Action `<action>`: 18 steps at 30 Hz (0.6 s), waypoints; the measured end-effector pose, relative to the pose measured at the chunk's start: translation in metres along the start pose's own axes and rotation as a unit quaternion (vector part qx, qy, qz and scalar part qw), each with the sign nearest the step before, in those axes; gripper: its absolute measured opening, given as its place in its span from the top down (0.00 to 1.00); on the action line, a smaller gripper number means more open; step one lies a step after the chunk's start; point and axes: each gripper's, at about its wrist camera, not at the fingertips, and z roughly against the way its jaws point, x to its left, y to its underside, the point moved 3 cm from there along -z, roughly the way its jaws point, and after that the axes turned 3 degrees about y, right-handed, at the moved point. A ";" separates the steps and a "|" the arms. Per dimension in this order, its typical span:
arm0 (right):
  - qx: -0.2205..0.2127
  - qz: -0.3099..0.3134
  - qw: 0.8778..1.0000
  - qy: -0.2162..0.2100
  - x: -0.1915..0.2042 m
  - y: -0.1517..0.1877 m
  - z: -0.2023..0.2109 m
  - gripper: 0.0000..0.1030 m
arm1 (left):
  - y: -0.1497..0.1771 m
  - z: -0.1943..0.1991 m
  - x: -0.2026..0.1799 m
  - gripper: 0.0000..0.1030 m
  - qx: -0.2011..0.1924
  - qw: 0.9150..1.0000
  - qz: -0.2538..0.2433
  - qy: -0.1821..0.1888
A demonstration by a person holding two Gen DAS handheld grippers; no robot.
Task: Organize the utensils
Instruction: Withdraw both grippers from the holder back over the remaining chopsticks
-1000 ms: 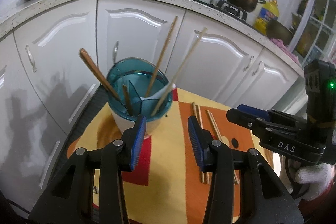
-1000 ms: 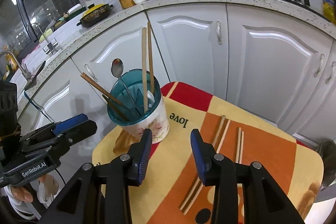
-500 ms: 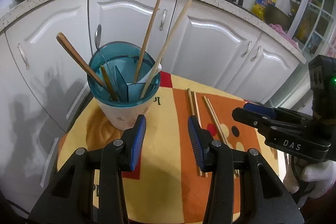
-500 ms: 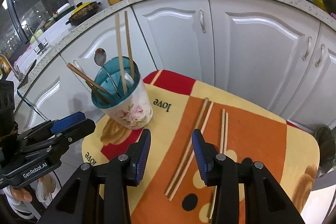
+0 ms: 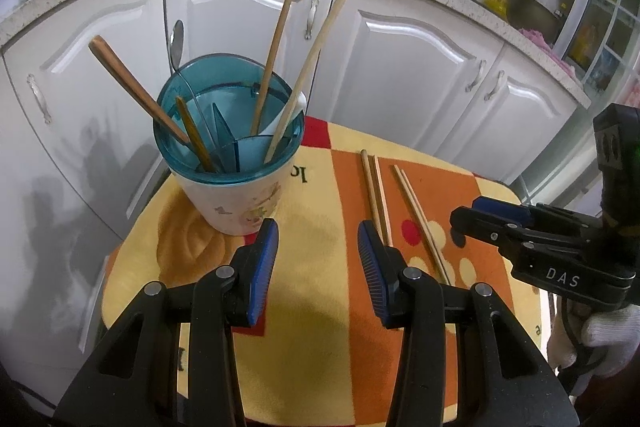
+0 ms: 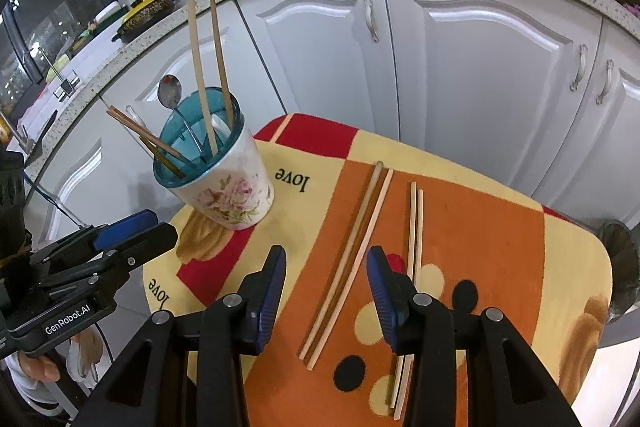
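A floral utensil cup with a teal divider insert stands at the table's left; it holds chopsticks and a metal spoon. Two chopstick pairs lie flat on the orange cloth: a longer pair and a thinner pair, which also show in the left wrist view. My right gripper is open and empty, hovering over the longer pair. My left gripper is open and empty, just in front of the cup.
The small table with its yellow, orange and red cloth stands against white cabinets. The counter above carries pots, a cutting board and a stove. A dark object sits off the table's right edge.
Both grippers have pulled back and risen, so the cup and the lying chopsticks look smaller and farther. The right gripper now faces the lying chopsticks more. Both stay open and empty.
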 end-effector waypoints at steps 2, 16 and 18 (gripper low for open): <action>0.003 0.000 1.000 0.000 -0.001 0.001 -0.001 0.61 | 0.000 -0.002 0.000 0.61 0.002 1.000 -0.001 -0.001; 0.048 -0.032 0.998 0.017 -0.038 0.024 -0.037 0.61 | 0.013 -0.024 -0.003 0.61 0.039 0.999 0.001 0.019; 0.051 -0.040 0.998 0.020 -0.047 0.026 -0.043 0.61 | 0.015 -0.029 -0.005 0.61 0.046 0.999 -0.001 0.022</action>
